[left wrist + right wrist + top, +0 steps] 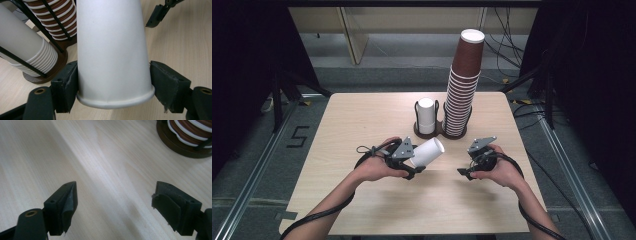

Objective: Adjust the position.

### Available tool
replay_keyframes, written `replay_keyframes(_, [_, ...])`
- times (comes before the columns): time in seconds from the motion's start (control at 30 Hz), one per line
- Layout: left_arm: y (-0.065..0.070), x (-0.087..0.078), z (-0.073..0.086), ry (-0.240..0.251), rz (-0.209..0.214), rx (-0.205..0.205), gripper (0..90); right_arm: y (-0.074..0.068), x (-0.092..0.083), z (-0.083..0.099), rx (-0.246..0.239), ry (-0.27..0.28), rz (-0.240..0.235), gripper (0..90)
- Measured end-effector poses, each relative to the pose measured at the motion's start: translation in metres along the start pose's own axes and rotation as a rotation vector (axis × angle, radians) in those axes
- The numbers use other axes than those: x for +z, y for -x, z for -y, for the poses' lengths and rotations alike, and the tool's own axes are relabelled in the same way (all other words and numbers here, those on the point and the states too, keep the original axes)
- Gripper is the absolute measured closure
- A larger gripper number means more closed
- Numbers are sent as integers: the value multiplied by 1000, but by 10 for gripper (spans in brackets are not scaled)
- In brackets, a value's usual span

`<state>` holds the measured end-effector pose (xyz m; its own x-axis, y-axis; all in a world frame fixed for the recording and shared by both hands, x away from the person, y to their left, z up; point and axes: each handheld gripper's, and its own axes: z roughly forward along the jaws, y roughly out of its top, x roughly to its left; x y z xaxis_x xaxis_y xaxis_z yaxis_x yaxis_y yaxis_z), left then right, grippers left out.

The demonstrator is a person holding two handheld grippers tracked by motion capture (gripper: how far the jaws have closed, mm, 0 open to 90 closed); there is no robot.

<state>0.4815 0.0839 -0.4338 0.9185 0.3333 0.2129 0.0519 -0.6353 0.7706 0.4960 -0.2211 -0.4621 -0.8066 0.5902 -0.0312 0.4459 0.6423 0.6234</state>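
Note:
A white paper cup (429, 151) lies tilted above the table, rim toward my hand, with my left gripper (418, 164) shut on it. In the left gripper view both pads press the cup (110, 45) just above its rolled rim, one on each side. My right gripper (466, 169) hovers low over the wood to the right of the cup, apart from it. Its jaws stand open in the right gripper view (115, 197) with only bare tabletop between them.
A dark two-place holder (439, 134) stands at mid-table behind the hands. It carries a short stack of white cups (426, 115) and a tall leaning stack of brown cups (462, 85). The light wooden table (362, 115) ends close behind the holder.

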Motion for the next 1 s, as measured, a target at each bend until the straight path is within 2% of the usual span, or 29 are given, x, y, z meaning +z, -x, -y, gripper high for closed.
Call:
replay_keyframes(0.1, [1, -1, -2, -47, 3, 39, 266, 0, -2, -2, -41, -2, -16, 205])
replay_keyframes(0.13, [1, -2, -3, -62, 10, 50, 267, -1, -3, -3, -30, -21, -25, 206])
replay_keyframes(0.17, [1, -2, -3, -72, 12, 58, 267, -2, -2, -3, -32, -17, -39, 208])
replay_keyframes(0.2, [1, -2, -3, -72, 12, 58, 267, -1, -2, -4, -71, -16, -40, 208])
replay_keyframes(0.23, [1, -2, -5, -87, 26, 62, 267, -2, -2, -4, -58, -24, -45, 209])
replay_keyframes(0.33, [0, -3, -7, -120, 45, 85, 268, -3, -2, -6, -86, -38, -54, 211])
replay_keyframes(0.37, [0, -3, -8, -139, 54, 92, 267, -4, -3, -6, -73, -45, -55, 212])
replay_keyframes(0.43, [1, -3, -9, -151, 55, 102, 267, -3, -3, -7, -85, -49, -54, 212])
replay_keyframes(0.5, [0, -3, -11, -177, 76, 115, 269, -1, -3, -8, -111, -49, -64, 213])
replay_keyframes(0.57, [0, -3, -12, -183, 76, 119, 269, -3, -3, -8, -103, -52, -70, 213])
replay_keyframes(0.6, [0, -3, -13, -198, 78, 131, 270, -1, -3, -9, -128, -50, -76, 214])
replay_keyframes(0.63, [0, -2, -14, -204, 78, 133, 270, -1, -3, -9, -131, -51, -79, 214])
replay_keyframes(0.67, [0, -2, -15, -216, 81, 141, 270, -3, -4, -9, -109, -55, -80, 214])
replay_keyframes(0.7, [-1, -2, -16, -236, 87, 160, 270, -3, -5, -10, -122, -67, -75, 214])
replay_keyframes(0.77, [0, -2, -17, -251, 96, 169, 270, -5, -4, -10, -114, -67, -80, 214])
replay_keyframes(0.8, [0, -1, -19, -268, 101, 188, 270, -5, -3, -10, -123, -68, -80, 214])
replay_keyframes(0.83, [0, -1, -20, -274, 100, 195, 270, -3, -2, -11, -157, -62, -88, 215])
replay_keyframes(0.9, [0, 0, -22, -292, 104, 213, 270, -5, -2, -11, -134, -77, -81, 215])
replay_keyframes(1.0, [0, 0, -23, -301, 109, 219, 270, -7, -2, -12, -130, -86, -93, 217])
